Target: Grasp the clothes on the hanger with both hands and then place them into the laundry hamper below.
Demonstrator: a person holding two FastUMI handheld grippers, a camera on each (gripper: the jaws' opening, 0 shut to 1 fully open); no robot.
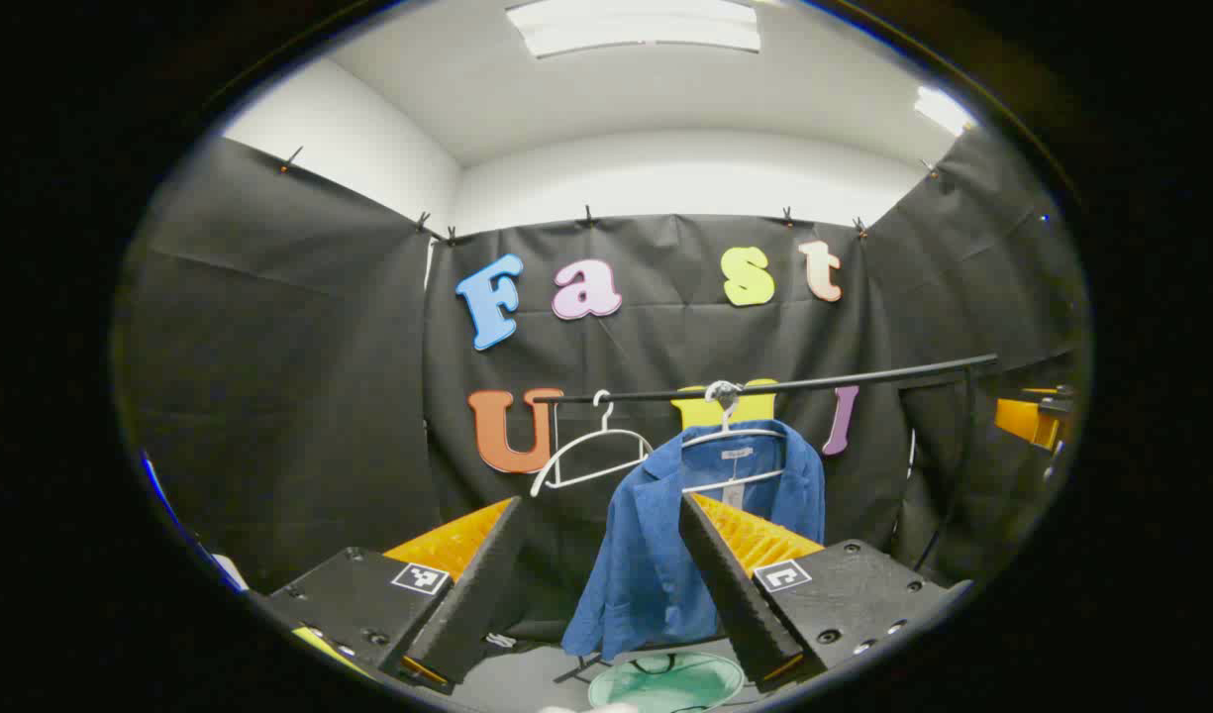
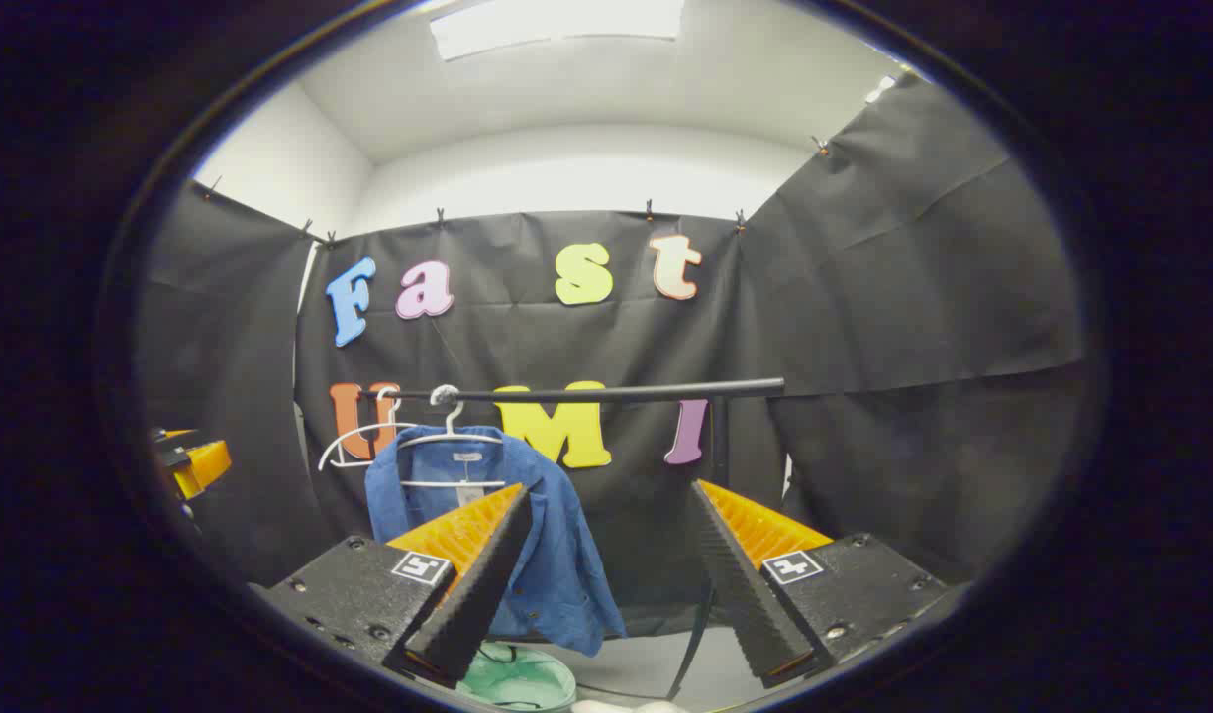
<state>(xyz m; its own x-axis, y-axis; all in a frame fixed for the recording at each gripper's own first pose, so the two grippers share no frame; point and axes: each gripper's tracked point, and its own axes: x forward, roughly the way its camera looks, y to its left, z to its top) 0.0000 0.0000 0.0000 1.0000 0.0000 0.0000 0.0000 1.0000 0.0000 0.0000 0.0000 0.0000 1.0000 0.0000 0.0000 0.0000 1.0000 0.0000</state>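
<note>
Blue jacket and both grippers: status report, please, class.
Left gripper open, right gripper open, both short of target. Blue jacket on hanger, untouched. Green hamper below. Nothing blocking.

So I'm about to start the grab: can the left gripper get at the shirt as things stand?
Probably yes. The left gripper is open, the blue shirt hangs straight ahead on its hanger, and nothing stands between them.

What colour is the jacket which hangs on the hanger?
Blue. The jacket shows best in the left gripper view, hanging on a white hanger from the black rail.
</note>
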